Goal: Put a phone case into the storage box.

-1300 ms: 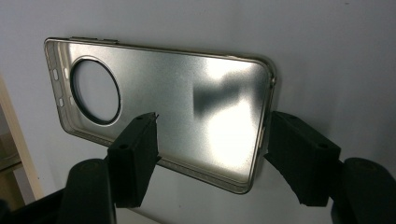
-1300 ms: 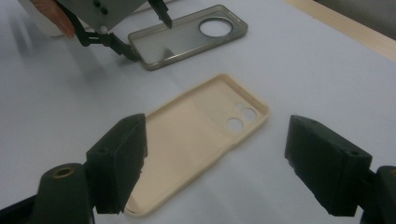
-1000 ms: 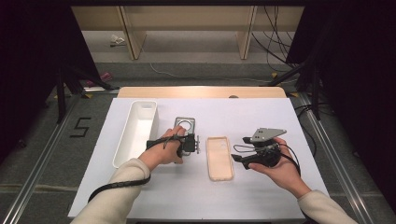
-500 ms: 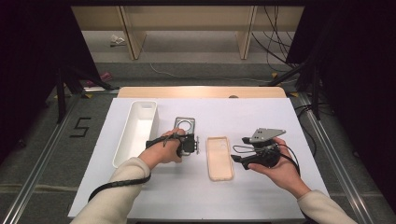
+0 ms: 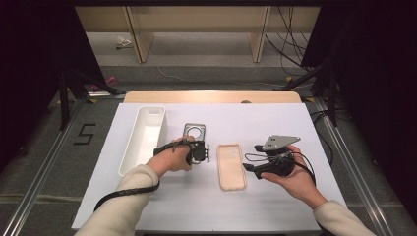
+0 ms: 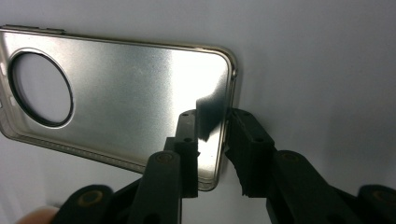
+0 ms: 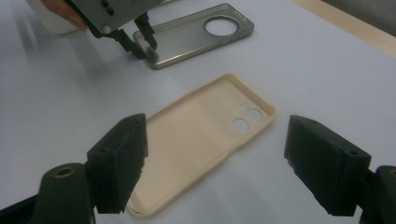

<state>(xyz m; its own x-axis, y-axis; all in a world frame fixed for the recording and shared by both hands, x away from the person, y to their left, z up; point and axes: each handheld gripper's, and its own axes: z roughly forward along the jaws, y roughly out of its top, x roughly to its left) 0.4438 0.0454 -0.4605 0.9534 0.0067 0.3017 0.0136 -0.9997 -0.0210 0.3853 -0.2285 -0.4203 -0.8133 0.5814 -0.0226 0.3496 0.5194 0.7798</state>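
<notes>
A silver phone case [image 5: 195, 132] with a round camera hole lies flat at the table's middle. My left gripper [image 5: 197, 146] is at its near end. In the left gripper view the jaws [image 6: 212, 116] stand narrowly open astride the silver case's [image 6: 130, 93] end rim, one jaw over the inner face, one outside. A beige phone case [image 5: 231, 166] lies inner side up to the right. My right gripper [image 5: 248, 168] hovers just right of it, pointing left. In the right gripper view its jaws [image 7: 217, 126] are wide open with the beige case [image 7: 201, 144] beyond them; the left gripper [image 7: 140, 44] and silver case [image 7: 187, 35] lie farther off.
A long white tray [image 5: 143, 137] stands left of the silver case, beside the left hand. The white table cover [image 5: 275, 118] ends at a wooden strip [image 5: 211, 97] at the back. Cables trail from both grippers toward the front edge.
</notes>
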